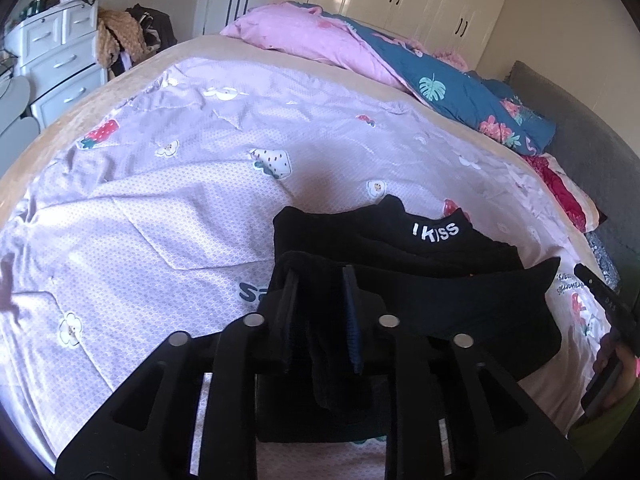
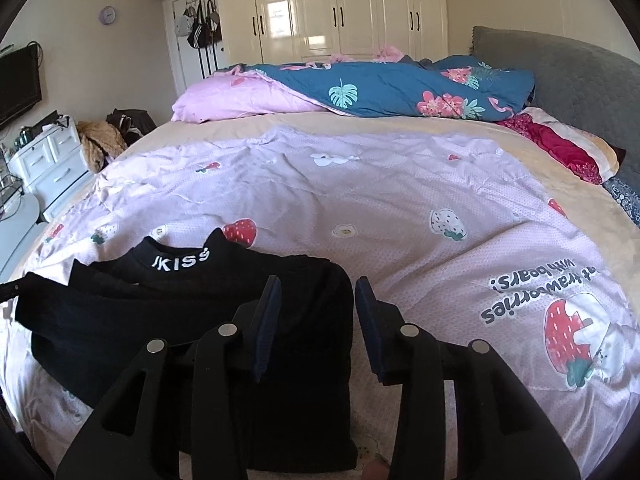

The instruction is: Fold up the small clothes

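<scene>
The left tongs [image 1: 320, 276] stand parted, with a ridge of the black knit top lettered in white at the collar [image 1: 400, 248] lying loosely between the pads, which do not appear to press on it. The right tongs [image 2: 316, 292] are also released: the left pad sits over the garment's right edge, the other over bare bedding, nothing clamped.

The top lies flat on the pale lilac strawberry-print cover [image 2: 360, 184] spread across the bed, collar towards the far side, with a layer already laid up over its lower part. The right tongs' tip shows at the right edge of the left wrist view, just off the cloth.

This reads as the let-go after a fold. To do it well, both tongs should lift clear straight back along their own line, so the pad that sits in the fabric ridge does not drag the layer askew. The knit looks soft and thick, so it may cling to the ribbed pads. Before the next fold, check that the folded edge runs even and the side edges line up; a crooked layer now will show in every later fold.
</scene>
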The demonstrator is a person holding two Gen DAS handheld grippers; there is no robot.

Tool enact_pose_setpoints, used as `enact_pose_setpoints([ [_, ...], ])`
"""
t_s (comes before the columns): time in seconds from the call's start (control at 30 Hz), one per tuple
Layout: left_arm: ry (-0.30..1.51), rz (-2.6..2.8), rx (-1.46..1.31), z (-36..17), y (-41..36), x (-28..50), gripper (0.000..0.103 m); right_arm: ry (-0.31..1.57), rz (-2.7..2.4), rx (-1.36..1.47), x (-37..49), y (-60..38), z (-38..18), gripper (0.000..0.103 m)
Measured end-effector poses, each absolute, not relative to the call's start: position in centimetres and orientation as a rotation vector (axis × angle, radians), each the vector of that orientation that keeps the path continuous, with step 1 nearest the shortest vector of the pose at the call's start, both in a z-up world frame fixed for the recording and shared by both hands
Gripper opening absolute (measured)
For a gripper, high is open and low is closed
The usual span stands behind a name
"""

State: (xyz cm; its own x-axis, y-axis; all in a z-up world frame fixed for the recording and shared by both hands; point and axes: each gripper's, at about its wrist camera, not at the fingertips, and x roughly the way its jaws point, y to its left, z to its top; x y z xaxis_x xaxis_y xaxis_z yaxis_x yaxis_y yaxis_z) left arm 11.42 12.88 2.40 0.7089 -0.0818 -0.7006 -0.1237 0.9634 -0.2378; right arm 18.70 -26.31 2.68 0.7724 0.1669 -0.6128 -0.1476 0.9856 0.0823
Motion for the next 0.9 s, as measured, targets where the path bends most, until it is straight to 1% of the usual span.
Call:
enact_pose_setpoints([
  [0.03, 0.769, 0.045, -0.261, 2.7, 12.9, 11.2, 0.034, 0.665, 0.174, 0.031, 18.4, -26.3, 2.8, 0.038],
  [0.07, 0.758, 0.051, -0.256, 3.0, 12.9, 11.0, 0.036, 0.665, 0.178, 0.032, 18.2, -26.3, 2.9, 0.038],
  [0.37, 0.752, 0.015, -0.192, 3.8, 11.6, 9.1, 0.037, 0.683, 0.24, 0.021, 15.9, -25.1, 2.4, 0.038],
  [0.4, 0.757, 0.007, -0.181, 3.6, 11.3, 8.7, 0.036, 0.694, 0.255, 0.019, 15.6, -24.8, 2.2, 0.035],
  [0.43, 0.764, -0.002, -0.173, 3.4, 11.0, 8.4, 0.034, 0.706, 0.269, 0.012, 15.3, -24.5, 1.9, 0.03],
  [0.47, 0.776, -0.01, -0.163, 3.0, 10.6, 8.0, 0.032, 0.712, 0.277, 0.006, 15.2, -24.3, 1.8, 0.022],
  [0.5, 0.783, -0.012, -0.156, 2.7, 10.4, 7.6, 0.022, 0.722, 0.29, -0.007, 14.9, -23.8, 1.5, 0.018],
  [0.53, 0.79, -0.017, -0.149, 2.3, 10.2, 7.2, 0.012, 0.728, 0.299, -0.016, 14.7, -23.5, 1.3, 0.017],
  [0.6, 0.815, -0.027, -0.135, 1.4, 9.8, 6.4, 0.005, 0.744, 0.319, -0.036, 14.3, -22.8, 0.9, 0.013],
  [0.7, 0.867, -0.039, -0.105, -0.4, 9.2, 5.6, 0.002, 0.768, 0.33, -0.047, 14.1, -22.0, 0.2, 0.013],
  [0.9, 0.902, -0.038, -0.058, -2.3, 8.2, 6.3, 0.002, 0.84, 0.286, -0.072, 14.9, -21.3, -1.9, 0.012],
])
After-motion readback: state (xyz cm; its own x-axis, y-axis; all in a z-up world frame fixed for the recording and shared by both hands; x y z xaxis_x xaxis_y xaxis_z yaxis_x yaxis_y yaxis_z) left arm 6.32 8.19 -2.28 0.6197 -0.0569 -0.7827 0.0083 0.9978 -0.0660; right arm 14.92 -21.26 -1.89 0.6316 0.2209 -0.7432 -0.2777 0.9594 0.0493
